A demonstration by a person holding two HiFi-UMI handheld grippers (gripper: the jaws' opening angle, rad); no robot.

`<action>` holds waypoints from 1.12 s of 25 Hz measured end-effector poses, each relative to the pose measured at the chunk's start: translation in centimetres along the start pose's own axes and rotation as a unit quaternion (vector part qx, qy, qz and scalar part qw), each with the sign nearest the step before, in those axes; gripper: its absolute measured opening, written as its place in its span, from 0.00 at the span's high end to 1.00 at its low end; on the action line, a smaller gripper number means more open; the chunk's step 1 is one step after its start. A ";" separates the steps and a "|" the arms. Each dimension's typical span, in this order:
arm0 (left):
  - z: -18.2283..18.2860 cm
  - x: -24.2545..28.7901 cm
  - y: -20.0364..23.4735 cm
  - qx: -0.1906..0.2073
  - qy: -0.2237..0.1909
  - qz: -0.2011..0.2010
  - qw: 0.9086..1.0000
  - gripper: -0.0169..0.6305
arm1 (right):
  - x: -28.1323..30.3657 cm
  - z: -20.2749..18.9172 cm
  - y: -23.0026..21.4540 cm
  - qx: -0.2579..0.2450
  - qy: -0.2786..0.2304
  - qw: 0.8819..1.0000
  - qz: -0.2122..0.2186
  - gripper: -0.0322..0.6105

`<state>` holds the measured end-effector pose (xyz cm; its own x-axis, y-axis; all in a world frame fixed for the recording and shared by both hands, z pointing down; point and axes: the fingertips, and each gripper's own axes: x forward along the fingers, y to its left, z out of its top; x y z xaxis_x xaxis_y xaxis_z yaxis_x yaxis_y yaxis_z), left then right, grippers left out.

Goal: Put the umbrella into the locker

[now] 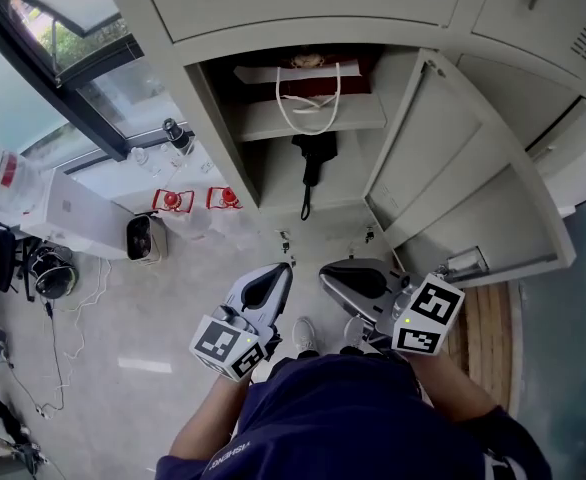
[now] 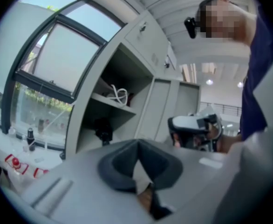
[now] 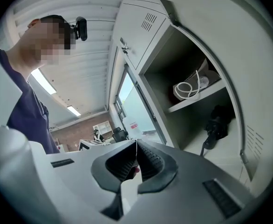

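Note:
The black folded umbrella [image 1: 313, 158] is inside the open locker [image 1: 273, 183], in the compartment under the shelf, with its strap trailing below it. It also shows in the left gripper view as umbrella [image 2: 103, 129] and in the right gripper view as umbrella [image 3: 219, 120]. My left gripper [image 1: 278, 273] is held close to my body, well back from the locker, its jaws shut with nothing between them [image 2: 138, 143]. My right gripper [image 1: 328, 271] sits beside it, also shut and empty [image 3: 136, 146]. Neither touches the umbrella.
A bag with white cord handles [image 1: 308, 98] lies on the locker shelf. The locker door [image 1: 453, 158] stands swung open to the right. Two red-and-white items [image 1: 173, 200] lie on the floor by the window at left. A white box [image 1: 73, 218] and cables lie farther left.

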<state>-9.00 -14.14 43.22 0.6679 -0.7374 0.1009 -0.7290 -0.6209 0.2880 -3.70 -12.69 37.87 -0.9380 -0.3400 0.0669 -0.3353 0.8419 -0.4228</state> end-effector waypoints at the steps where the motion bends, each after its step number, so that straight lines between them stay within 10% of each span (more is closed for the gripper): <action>1: 0.1 0.0 0.0 0.008 0.003 -0.001 1.000 0.97 | 0.0 0.1 -0.3 -0.003 0.001 1.000 -0.007 0.94; 28: 0.1 1.5 0.5 0.035 0.012 0.007 0.999 0.97 | -0.2 -0.5 -3.8 0.001 0.018 0.999 -0.051 0.94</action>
<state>-8.34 -15.60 43.39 0.6601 -0.7403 0.1270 -0.7467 -0.6284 0.2182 -2.32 -15.61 39.87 -0.9017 -0.4084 0.1416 -0.4287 0.8029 -0.4142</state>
